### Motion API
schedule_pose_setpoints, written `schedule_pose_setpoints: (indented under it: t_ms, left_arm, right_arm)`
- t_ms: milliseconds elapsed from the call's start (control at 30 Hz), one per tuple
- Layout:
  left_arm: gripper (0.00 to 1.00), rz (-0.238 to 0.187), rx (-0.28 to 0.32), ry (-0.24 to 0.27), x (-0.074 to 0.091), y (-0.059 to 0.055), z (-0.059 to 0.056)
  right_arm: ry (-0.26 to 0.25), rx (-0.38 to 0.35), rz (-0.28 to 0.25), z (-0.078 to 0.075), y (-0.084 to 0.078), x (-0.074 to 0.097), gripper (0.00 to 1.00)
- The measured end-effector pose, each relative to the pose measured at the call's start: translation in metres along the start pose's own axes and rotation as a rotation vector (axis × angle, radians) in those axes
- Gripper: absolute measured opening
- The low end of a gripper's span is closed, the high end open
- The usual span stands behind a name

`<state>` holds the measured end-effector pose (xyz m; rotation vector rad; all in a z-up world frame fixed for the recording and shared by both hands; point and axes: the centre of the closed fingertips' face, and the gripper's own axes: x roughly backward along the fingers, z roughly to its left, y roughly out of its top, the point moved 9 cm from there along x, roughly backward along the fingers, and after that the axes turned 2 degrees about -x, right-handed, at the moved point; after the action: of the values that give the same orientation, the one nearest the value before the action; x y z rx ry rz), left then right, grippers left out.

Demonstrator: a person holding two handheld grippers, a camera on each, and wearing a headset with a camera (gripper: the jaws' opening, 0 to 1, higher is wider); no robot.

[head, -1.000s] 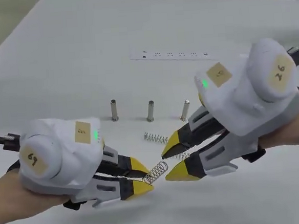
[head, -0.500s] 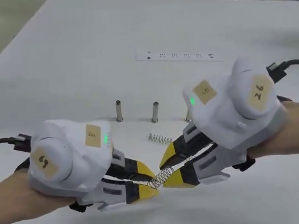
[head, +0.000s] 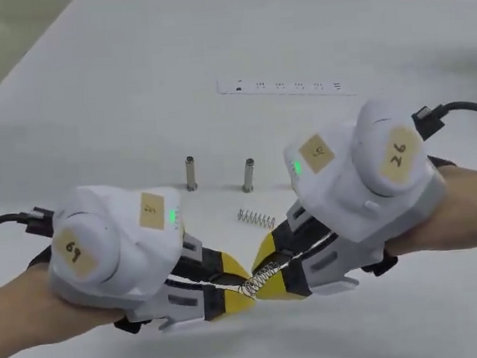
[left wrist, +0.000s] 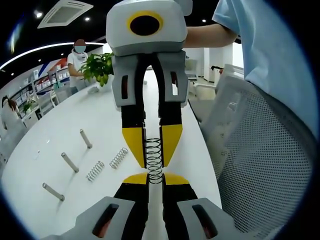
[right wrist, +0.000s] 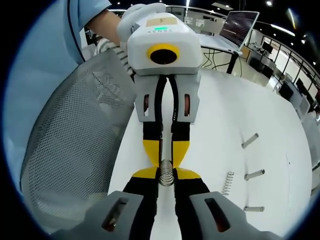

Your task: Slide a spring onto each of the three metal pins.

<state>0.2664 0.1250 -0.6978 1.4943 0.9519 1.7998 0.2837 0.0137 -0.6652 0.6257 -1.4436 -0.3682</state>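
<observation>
A small coil spring [head: 258, 280] hangs just above the white table between both grippers. My left gripper [head: 240, 298] is shut on one end of the spring [left wrist: 154, 161]. My right gripper [head: 269, 268] faces it tip to tip and is shut on the other end of the spring [right wrist: 166, 175]. Two upright metal pins [head: 190, 172] [head: 248, 174] stand behind the grippers; the right gripper's body hides the third. In the left gripper view all three pins [left wrist: 70, 162] stand in a row, with two loose springs [left wrist: 119, 157] [left wrist: 95, 171] lying beside them. One loose spring [head: 256, 219] lies in front of the pins.
A white power strip [head: 285, 86] lies farther back on the table [head: 94, 99]. A mesh chair back [left wrist: 250, 150] is at the table's near edge behind the grippers. A potted plant [left wrist: 100, 67] and people stand far off.
My right gripper has moved in toward the left gripper and its jaws have shut on the free end of the spring. The left gripper keeps its hold.
</observation>
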Motion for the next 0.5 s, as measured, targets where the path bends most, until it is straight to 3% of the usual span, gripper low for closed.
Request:
schedule_pose_setpoints:
  t_ms: [500]
  left_arm:
    - [0.01,-0.012,0.015,0.004,0.0009,0.0010,0.0020]
  right_arm:
    - [-0.013,-0.032,-0.026,-0.0002,-0.0014,0.0027,0.08]
